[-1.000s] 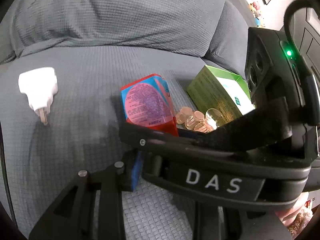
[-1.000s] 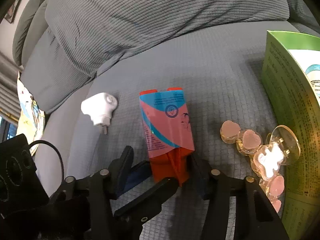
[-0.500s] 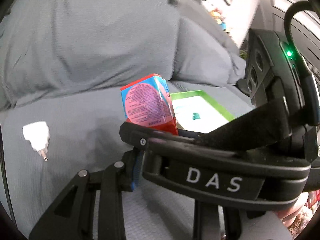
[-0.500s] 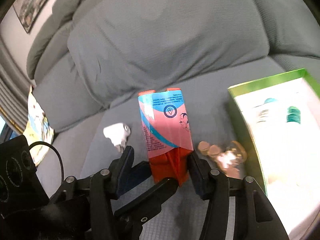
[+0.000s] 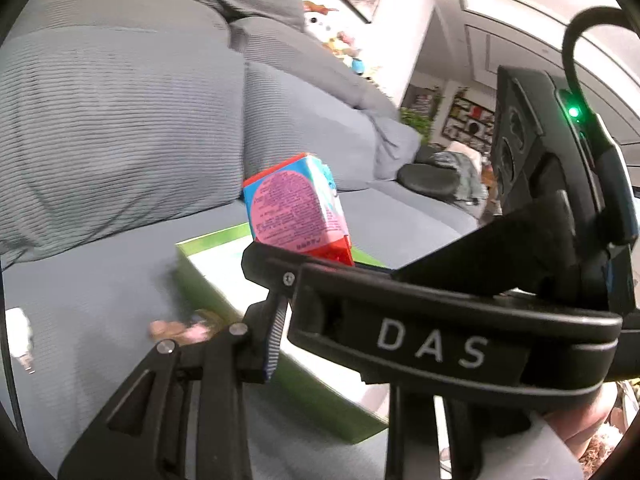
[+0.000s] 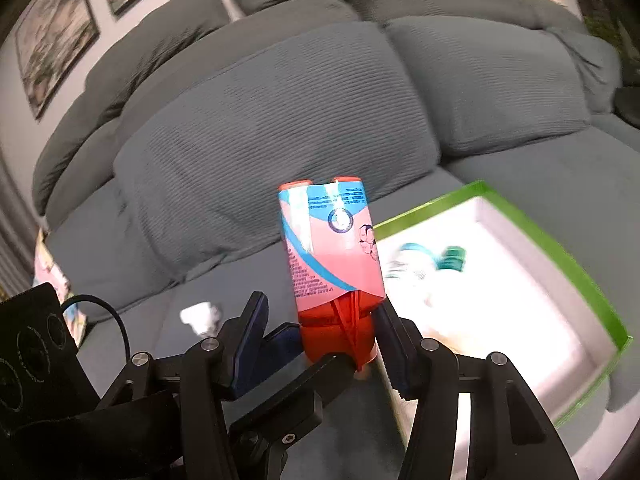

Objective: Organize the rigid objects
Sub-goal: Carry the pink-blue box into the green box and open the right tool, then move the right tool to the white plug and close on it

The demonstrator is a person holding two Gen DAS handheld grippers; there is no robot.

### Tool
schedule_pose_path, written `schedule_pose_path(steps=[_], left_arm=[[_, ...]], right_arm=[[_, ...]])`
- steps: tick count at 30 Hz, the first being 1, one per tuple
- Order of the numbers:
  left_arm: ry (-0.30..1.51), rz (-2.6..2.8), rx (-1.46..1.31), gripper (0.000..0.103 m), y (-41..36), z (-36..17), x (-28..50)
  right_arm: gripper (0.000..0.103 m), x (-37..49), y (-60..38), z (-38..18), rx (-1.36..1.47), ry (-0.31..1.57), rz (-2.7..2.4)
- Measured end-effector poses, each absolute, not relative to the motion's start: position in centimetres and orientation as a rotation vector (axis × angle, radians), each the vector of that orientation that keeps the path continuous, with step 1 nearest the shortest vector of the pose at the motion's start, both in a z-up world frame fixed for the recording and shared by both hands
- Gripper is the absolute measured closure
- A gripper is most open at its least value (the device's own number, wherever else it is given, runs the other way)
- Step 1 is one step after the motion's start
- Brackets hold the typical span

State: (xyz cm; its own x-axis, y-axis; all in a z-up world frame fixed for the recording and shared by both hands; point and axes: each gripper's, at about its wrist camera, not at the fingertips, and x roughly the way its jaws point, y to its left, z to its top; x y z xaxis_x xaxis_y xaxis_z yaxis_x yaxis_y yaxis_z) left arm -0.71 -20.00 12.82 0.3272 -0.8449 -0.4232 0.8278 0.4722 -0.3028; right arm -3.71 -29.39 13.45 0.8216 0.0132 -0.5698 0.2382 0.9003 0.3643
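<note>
Carton (image 6: pixel 332 256) is sitting clamped in my right gripper (image 6: pixel 340 344); my shut left gripper (image 5: pixel 280 320), behind the "DAS" bar (image 5: pixel 432 346), is blocking the green box (image 5: pixel 212 264).

Two close wrist views, both facing sofa (image 6: pixel 280 128), sharing carton (image 6: pixel 332 248).

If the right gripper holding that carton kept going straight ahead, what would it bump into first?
Probably the grey sofa cushion behind the carton; the right gripper points slightly downward, so the seat could come first.
</note>
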Motion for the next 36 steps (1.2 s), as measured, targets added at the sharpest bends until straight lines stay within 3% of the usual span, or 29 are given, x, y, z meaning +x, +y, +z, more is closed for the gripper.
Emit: schedule_pose_path(steps=[9, 12, 17, 19, 21, 23, 25, 28, 36], left_arm=[[0.646, -1.23, -0.105, 0.078, -23.2, 11.7, -1.2], [0.685, -1.257, -0.128, 0.085, -24.1, 11.2, -1.3], [0.718, -1.245, -0.122, 0.084, -25.0, 10.9, -1.2], [0.729, -1.24, -0.122, 0.078, -24.6, 11.0, -1.3], [0.716, -1.211, -0.108, 0.064, -23.9, 11.3, -1.5], [0.697, -1.188, -0.09, 0.043, -23.2, 11.5, -1.6], [0.683, -1.155, -0.071, 0.038, -22.2, 11.8, -1.5], [0.663, -1.09, -0.056, 0.021, -20.3, 12.2, -1.0], [0.638, -0.759, -0.061, 0.021, -13.8, 12.3, 2.6]], right_arm=[[0.047, -5.9, -32.7, 13.1, 0.459, 0.603, -0.303], [0.047, -6.0, -33.6, 12.5, 0.474, 0.618, -0.318], [0.047, -6.0, -34.5, 11.9, 0.493, 0.641, -0.319], [0.047, -5.9, -34.8, 11.6, 0.507, 0.648, -0.329], [0.047, -6.0, -35.4, 11.3, 0.534, 0.65, -0.342], [0.047, -6.1, -35.7, 11.2, 0.549, 0.653, -0.356], [0.036, -5.9, -36.0, 11.0, 0.559, 0.655, -0.358], [0.028, -6.0, -36.3, 11.0, 0.605, 0.64, -0.324], [0.027, -5.0, -35.4, 11.4, 0.655, 0.618, -0.209]])
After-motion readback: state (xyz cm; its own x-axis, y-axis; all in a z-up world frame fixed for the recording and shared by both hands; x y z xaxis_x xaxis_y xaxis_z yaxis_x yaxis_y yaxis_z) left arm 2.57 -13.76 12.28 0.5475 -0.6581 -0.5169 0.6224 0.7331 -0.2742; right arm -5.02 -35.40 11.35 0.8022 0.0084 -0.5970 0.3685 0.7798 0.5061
